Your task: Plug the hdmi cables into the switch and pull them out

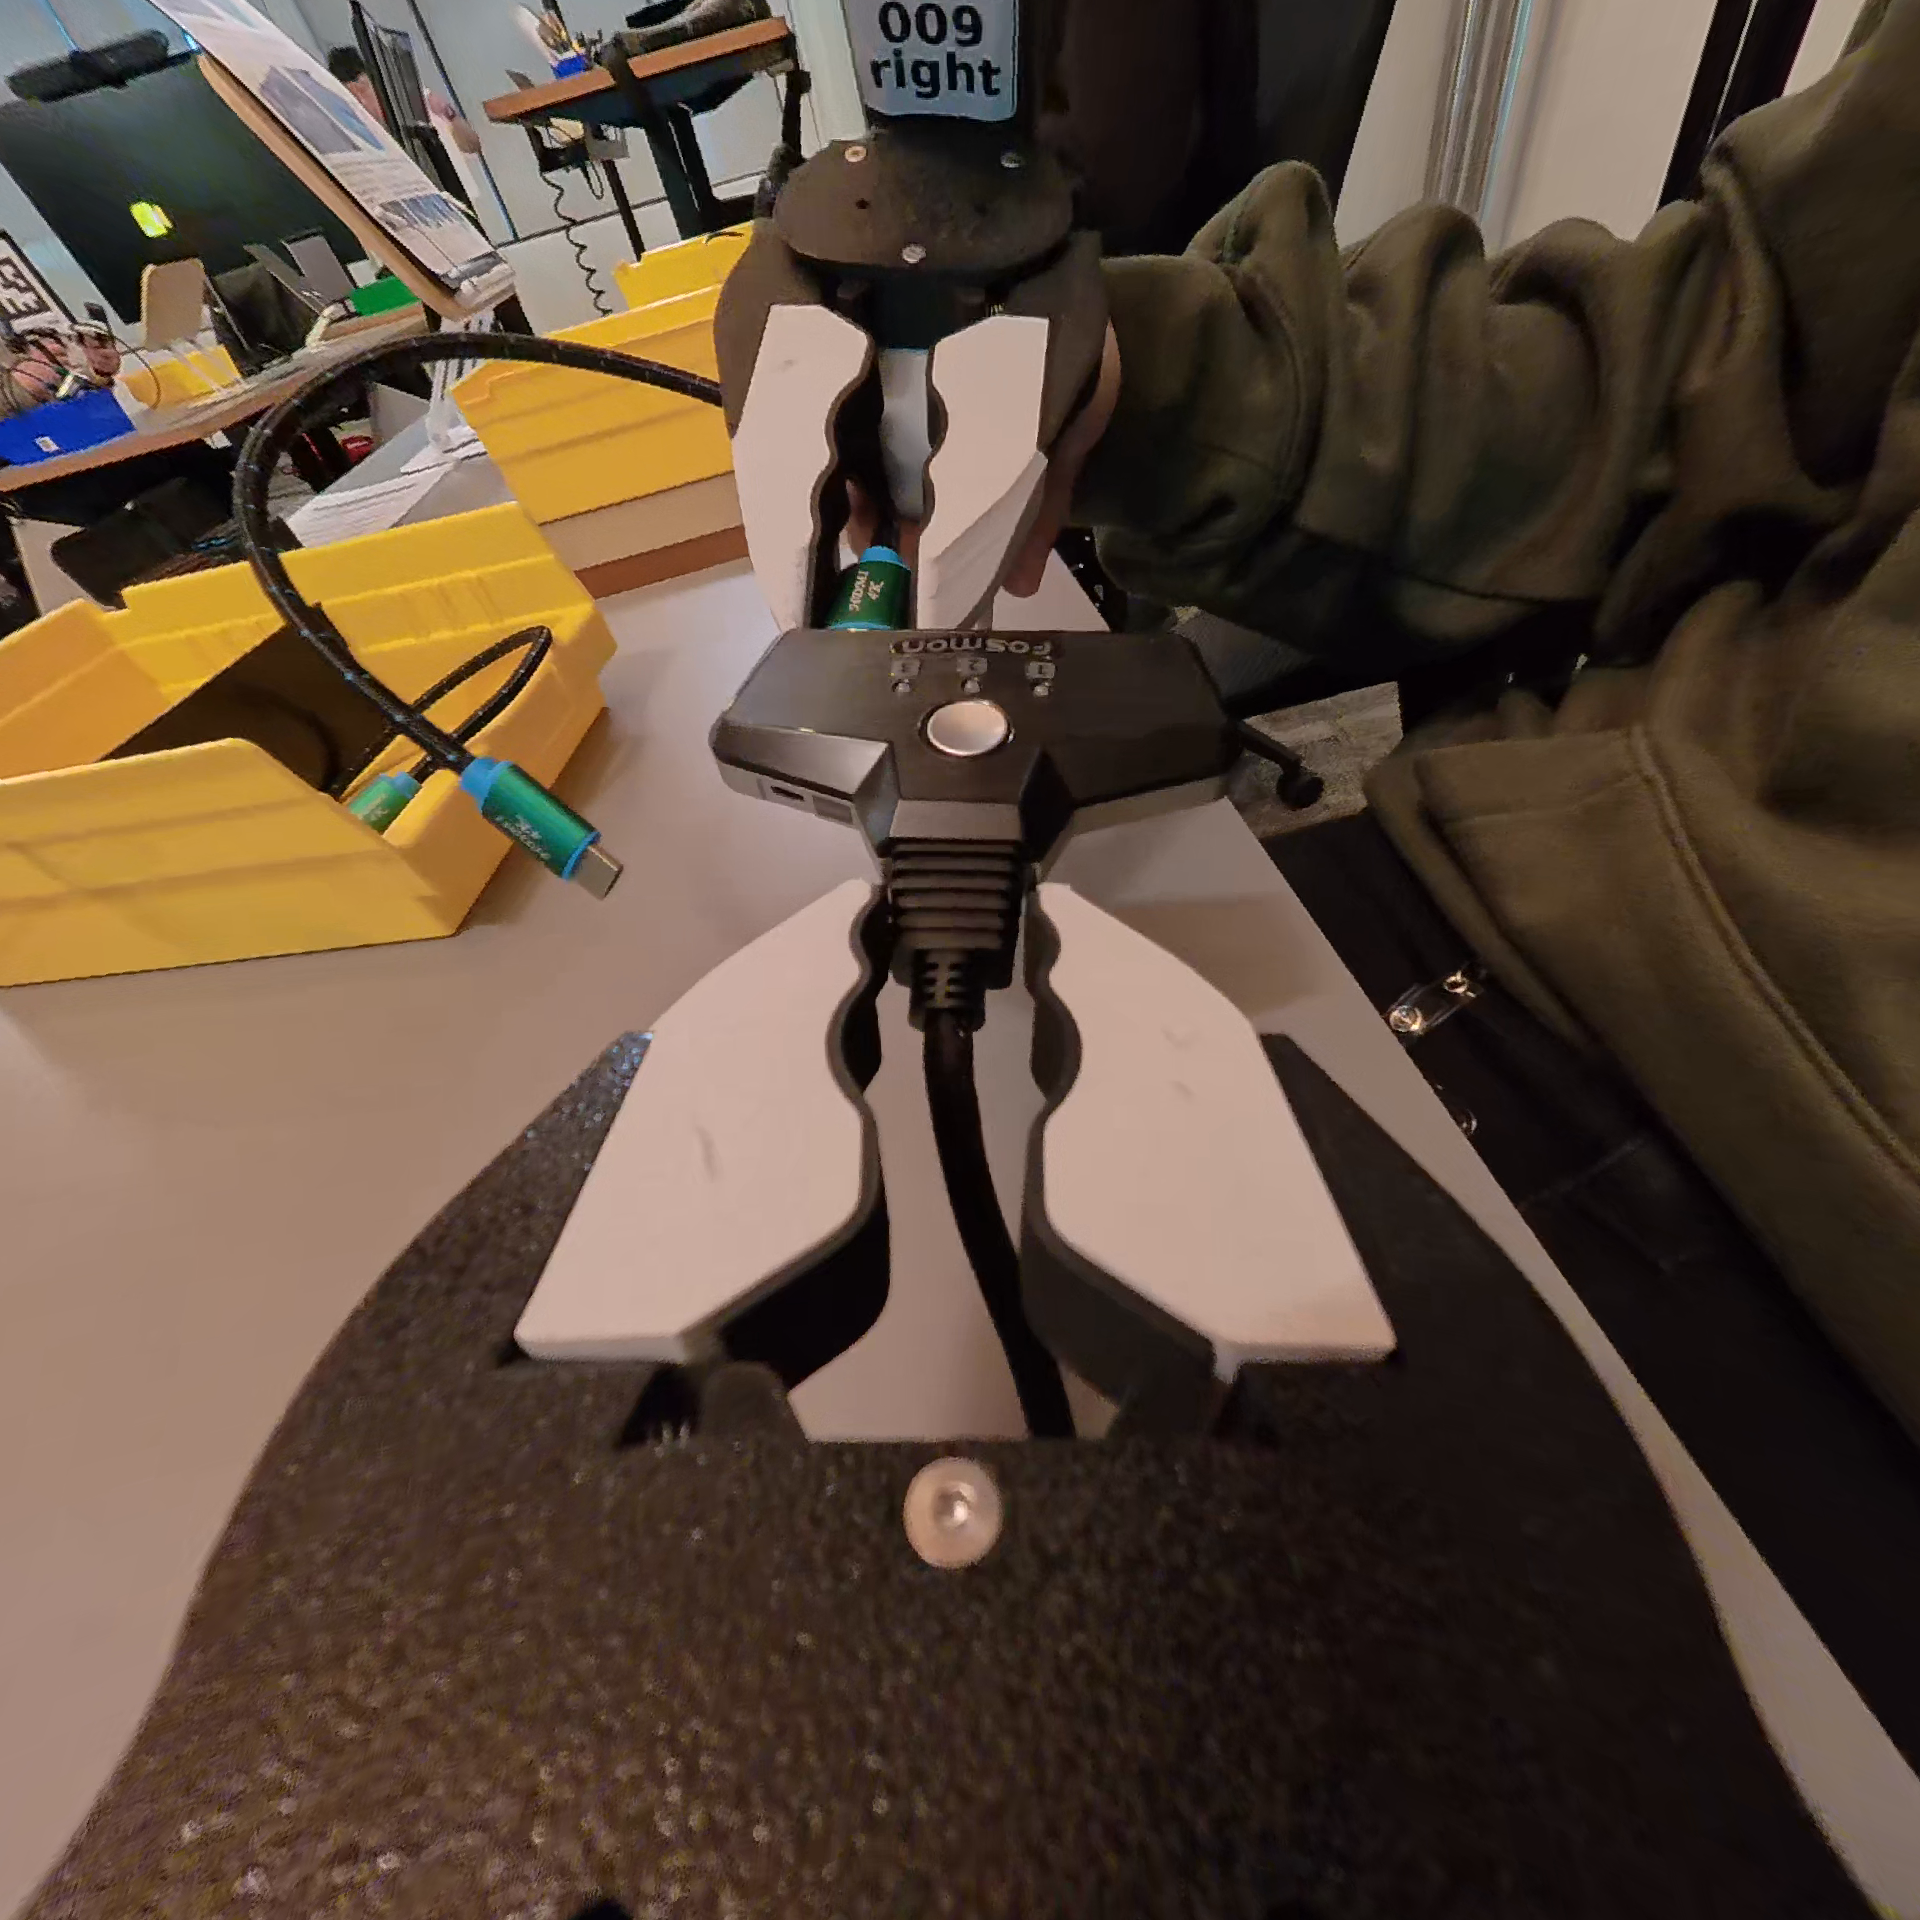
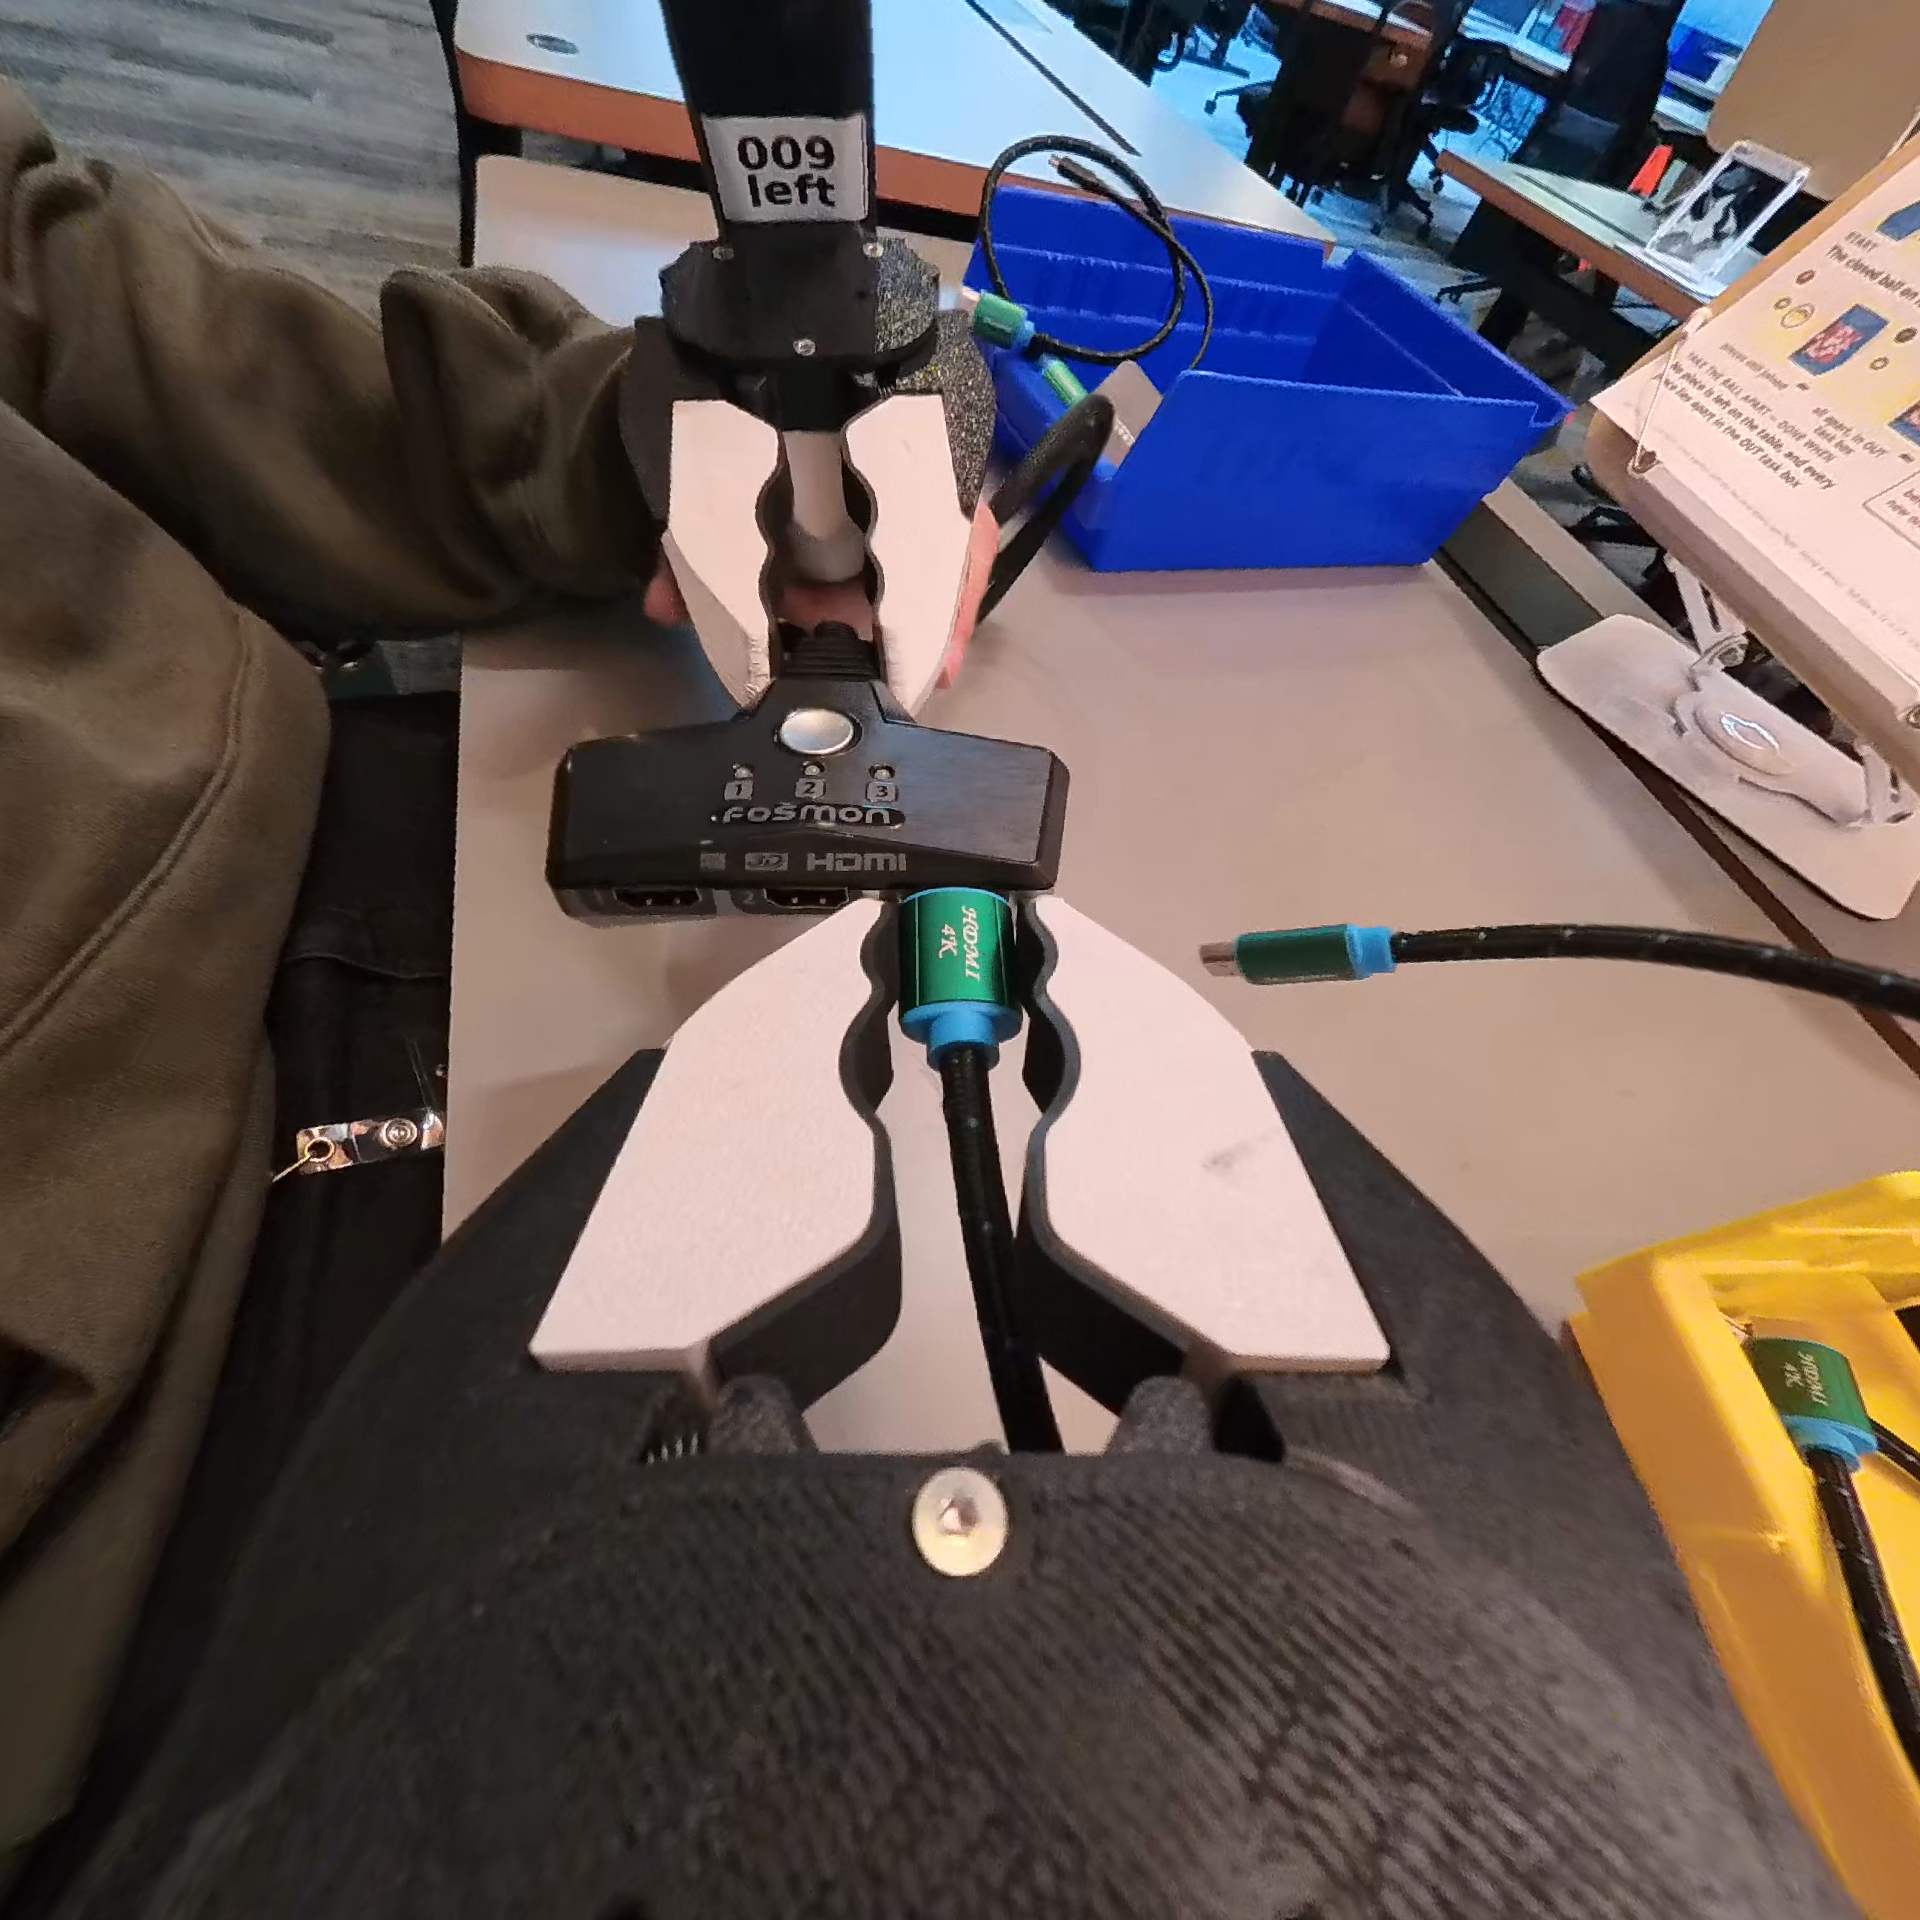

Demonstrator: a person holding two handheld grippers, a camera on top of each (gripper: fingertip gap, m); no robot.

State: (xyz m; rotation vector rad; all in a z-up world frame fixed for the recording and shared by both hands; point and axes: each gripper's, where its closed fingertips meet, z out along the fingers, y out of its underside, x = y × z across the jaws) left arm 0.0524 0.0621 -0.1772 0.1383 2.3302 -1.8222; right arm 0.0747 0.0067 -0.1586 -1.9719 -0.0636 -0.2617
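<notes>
We read this as the plug-in-or-pull-out step at the third port, and we cannot tell from these views alone which direction it is.

Largest first: the grey table (image 2: 1299, 748) fills the middle of both frames, with a yellow bin (image 1: 260, 748) at the left of the left wrist view and a blue bin (image 2: 1299, 416) at the upper right of the right wrist view.

The black switch (image 2: 805, 810) lies at frame centre. The left gripper (image 1: 951, 914) pinches its ribbed tail collar (image 1: 951, 883), holding it steady. The right gripper (image 2: 951, 935) is closed on the green plug (image 2: 951, 961), whose nose meets the switch's right-hand port.

Next, we judge, comes a straight push or pull along the plug's axis while the left hand braces the switch; any twist could bind the connector.

Only the right wrist view shows the port face: two ports (image 2: 665, 899) left of the plug stand empty. A loose plug (image 2: 1299, 954) lies at its right. The left wrist view alone shows the yellow bin holding another plug (image 1: 379, 800).
</notes>
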